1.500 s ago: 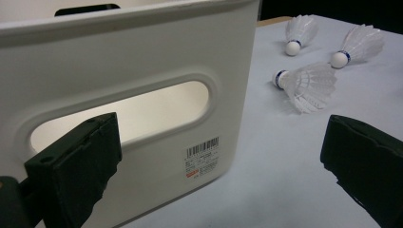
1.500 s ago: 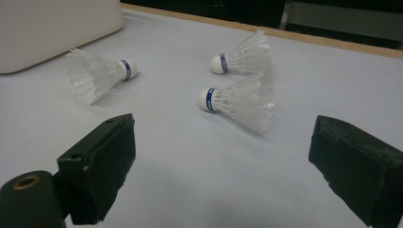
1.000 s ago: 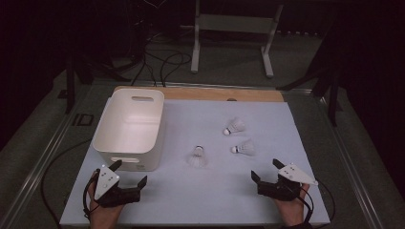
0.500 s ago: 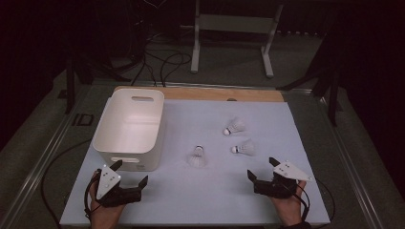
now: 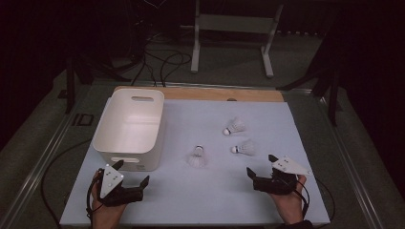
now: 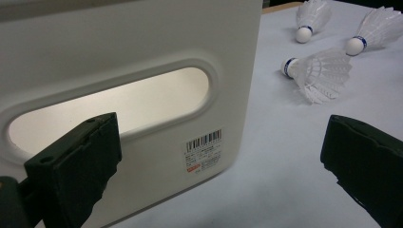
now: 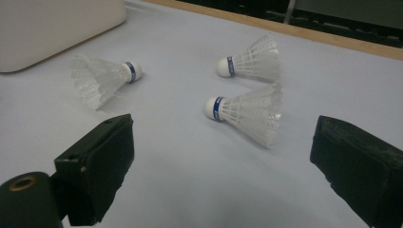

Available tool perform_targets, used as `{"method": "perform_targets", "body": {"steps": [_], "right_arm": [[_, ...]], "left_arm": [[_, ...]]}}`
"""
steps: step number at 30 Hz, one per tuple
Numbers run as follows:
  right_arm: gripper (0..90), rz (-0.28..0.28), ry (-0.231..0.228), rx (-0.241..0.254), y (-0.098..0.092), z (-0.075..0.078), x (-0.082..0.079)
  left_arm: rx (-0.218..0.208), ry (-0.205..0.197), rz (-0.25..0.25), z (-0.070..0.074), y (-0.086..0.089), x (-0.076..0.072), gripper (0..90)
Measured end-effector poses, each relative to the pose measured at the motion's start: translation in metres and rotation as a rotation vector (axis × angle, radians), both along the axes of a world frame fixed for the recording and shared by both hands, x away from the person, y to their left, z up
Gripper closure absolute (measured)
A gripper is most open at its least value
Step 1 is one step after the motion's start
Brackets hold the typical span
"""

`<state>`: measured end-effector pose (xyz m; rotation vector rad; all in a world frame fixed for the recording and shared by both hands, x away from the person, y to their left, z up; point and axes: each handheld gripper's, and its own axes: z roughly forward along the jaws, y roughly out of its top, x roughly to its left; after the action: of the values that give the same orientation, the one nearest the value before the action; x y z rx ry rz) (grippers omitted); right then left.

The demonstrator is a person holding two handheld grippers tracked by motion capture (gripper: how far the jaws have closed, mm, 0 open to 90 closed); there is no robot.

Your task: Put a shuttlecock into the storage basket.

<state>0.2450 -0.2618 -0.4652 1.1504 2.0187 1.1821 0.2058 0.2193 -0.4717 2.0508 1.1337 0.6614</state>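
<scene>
A: Nearest the white bin (image 5: pixel 128 138)?
B: The left gripper (image 5: pixel 133 174), jaws wide, holding nothing.
A: The right gripper (image 5: pixel 261 166)?
B: Wide apart, empty too. Three shuttlecocks lie right of the bin: nearest (image 5: pixel 197 157), middle (image 5: pixel 243 148), farthest (image 5: pixel 234 127).

A dim room: dark cables (image 5: pixel 157 62) and a grey stand (image 5: pixel 234 28) behind the table.

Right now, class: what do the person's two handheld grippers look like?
Both the left gripper and the right gripper are black, with two blocky black jaws each. A grey three-cornered plate with small dark dots sits on top of each. A thin black cable trails from each. At the right wrist, a dark sleeve edge shows.
</scene>
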Motion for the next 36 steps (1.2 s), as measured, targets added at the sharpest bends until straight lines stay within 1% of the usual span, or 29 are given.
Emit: {"method": "perform_targets", "body": {"steps": [1, 2, 3, 4, 5, 6, 8, 10, 11, 13, 14, 16, 17, 18, 21, 22, 24, 28, 29, 32, 36], "right_arm": [[7.4, 0.0, 0.0, 0.0, 0.0, 0.0, 0.0], [7.4, 0.004, 0.0, 0.006, 0.001, 0.001, 0.001], [7.4, -0.001, -0.001, -0.001, 0.002, 0.002, 0.002], [7.4, 0.007, 0.002, -0.006, 0.003, 0.003, 0.003], [7.4, 0.009, 0.001, -0.016, 0.004, 0.005, 0.005], [7.4, 0.009, 0.001, -0.016, 0.004, 0.005, 0.005], [7.4, 0.009, 0.005, -0.016, 0.006, 0.007, 0.008], [7.4, 0.014, 0.005, -0.028, 0.007, 0.008, 0.011], [7.4, 0.016, 0.009, -0.022, 0.008, 0.009, 0.012], [7.4, 0.02, 0.008, -0.033, 0.01, 0.011, 0.015], [7.4, 0.02, 0.01, -0.026, 0.011, 0.011, 0.016], [7.4, 0.03, 0.005, -0.039, 0.011, 0.012, 0.02], [7.4, 0.024, 0.013, -0.035, 0.013, 0.013, 0.021], [7.4, 0.032, 0.011, -0.042, 0.014, 0.014, 0.025], [7.4, 0.036, 0.013, -0.046, 0.014, 0.015, 0.028], [7.4, 0.03, 0.022, -0.045, 0.015, 0.015, 0.029], [7.4, 0.037, 0.028, -0.057, 0.015, 0.015, 0.032], [7.4, 0.038, 0.051, -0.059, 0.015, 0.015, 0.036], [7.4, 0.041, 0.05, -0.067, 0.014, 0.016, 0.037], [7.4, 0.046, 0.048, -0.066, 0.014, 0.017, 0.04], [7.4, 0.043, 0.058, -0.081, 0.017, 0.017, 0.044]], "left_arm": [[-0.002, -0.001, -0.001, 0.0, 0.0, 0.0, 0.4], [0.006, 0.01, -0.001, 0.001, 0.0, 0.0, 0.4], [0.012, 0.018, -0.001, 0.002, 0.0, -0.001, 0.4], [0.01, 0.015, -0.002, 0.001, 0.0, -0.001, 0.4], [0.002, 0.005, -0.001, 0.0, 0.0, 0.0, 0.4], [-0.004, -0.001, -0.001, 0.0, 0.0, 0.0, 0.4], [-0.002, 0.0, -0.001, 0.0, 0.0, 0.0, 0.4], [0.008, 0.013, 0.0, 0.001, 0.0, 0.0, 0.4], [0.01, 0.016, 0.0, 0.001, 0.0, 0.0, 0.4], [-0.001, 0.003, 0.001, 0.0, 0.0, 0.0, 0.4], [-0.006, -0.005, 0.002, -0.001, -0.001, 0.0, 0.4], [-0.009, -0.006, 0.004, -0.001, 0.0, 0.0, 0.4], [-0.007, -0.003, 0.005, -0.001, 0.0, 0.001, 0.4], [-0.006, 0.0, 0.004, -0.001, 0.0, 0.001, 0.4], [-0.007, -0.002, 0.004, -0.001, 0.0, 0.001, 0.4], [-0.007, -0.002, 0.004, -0.001, 0.0, 0.001, 0.4], [-0.008, -0.001, 0.006, -0.001, 0.0, 0.001, 0.4], [-0.01, -0.003, 0.007, -0.001, 0.0, 0.001, 0.4], [-0.009, -0.002, 0.007, -0.001, 0.0, 0.001, 0.4], [-0.009, -0.001, 0.006, -0.001, 0.0, 0.001, 0.4], [-0.008, -0.002, 0.005, -0.001, 0.0, 0.001, 0.4]]}}
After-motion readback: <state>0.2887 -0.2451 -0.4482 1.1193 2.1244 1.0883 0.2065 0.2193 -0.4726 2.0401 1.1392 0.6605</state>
